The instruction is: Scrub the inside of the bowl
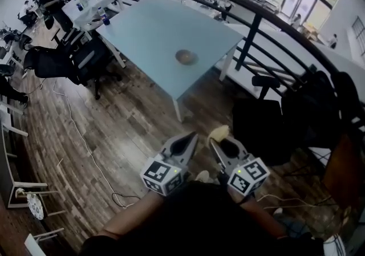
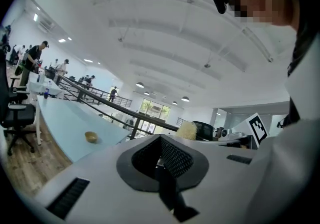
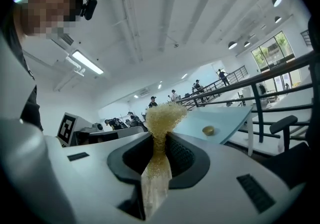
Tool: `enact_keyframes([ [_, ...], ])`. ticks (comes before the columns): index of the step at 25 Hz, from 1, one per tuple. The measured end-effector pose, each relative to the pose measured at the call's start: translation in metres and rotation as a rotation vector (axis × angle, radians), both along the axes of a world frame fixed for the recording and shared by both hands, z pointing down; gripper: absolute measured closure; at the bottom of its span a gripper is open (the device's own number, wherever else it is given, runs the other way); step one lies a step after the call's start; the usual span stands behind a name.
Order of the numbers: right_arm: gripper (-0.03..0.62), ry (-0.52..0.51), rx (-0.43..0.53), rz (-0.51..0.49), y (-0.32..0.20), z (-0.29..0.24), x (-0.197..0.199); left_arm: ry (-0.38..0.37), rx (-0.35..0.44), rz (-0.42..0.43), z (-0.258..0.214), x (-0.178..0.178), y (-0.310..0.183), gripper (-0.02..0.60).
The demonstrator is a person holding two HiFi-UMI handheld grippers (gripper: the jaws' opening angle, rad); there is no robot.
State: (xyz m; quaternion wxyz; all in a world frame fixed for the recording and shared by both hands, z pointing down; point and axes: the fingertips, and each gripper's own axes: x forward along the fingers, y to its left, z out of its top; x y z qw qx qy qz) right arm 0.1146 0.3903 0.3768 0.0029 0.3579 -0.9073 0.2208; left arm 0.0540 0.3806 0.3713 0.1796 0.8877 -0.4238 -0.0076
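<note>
Sponge (image 1: 219, 132) clamped in right gripper (image 1: 217, 142); left gripper (image 1: 191, 137) closed, empty. Bowl (image 1: 186, 56) on tabletop (image 1: 148, 27), well apart.

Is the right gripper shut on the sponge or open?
Shut on it: in its own view the right gripper pinches the sponge at its waist, and the top flares out above the jaws.

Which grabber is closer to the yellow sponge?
Right. The right gripper is shut on the sponge, which sticks out past its jaws. The left gripper, shut and empty, is beside it on the left, not touching it.
</note>
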Motion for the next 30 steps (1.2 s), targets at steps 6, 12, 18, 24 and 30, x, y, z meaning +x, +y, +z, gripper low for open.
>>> enact_keyframes([
  [6,0.516,-0.021,-0.05,0.033,-0.027,0.013,0.022,0.005,-0.057,0.016,0.014,0.018,-0.024,0.584],
  [12,0.517,-0.027,-0.046,0.086,-0.055,0.015,0.033,-0.011,-0.053,0.032,0.013,0.024,-0.054,0.583],
  [18,0.517,-0.013,-0.039,0.115,-0.088,0.014,0.024,0.002,-0.058,0.059,0.015,0.016,-0.091,0.584],
  [24,0.517,-0.005,-0.021,0.13,-0.136,0.011,-0.009,0.016,-0.056,0.075,0.014,-0.019,-0.142,0.584],
  [30,0.516,-0.007,0.0,0.128,-0.186,0.001,-0.061,0.035,-0.013,0.096,-0.002,-0.067,-0.198,0.583],
])
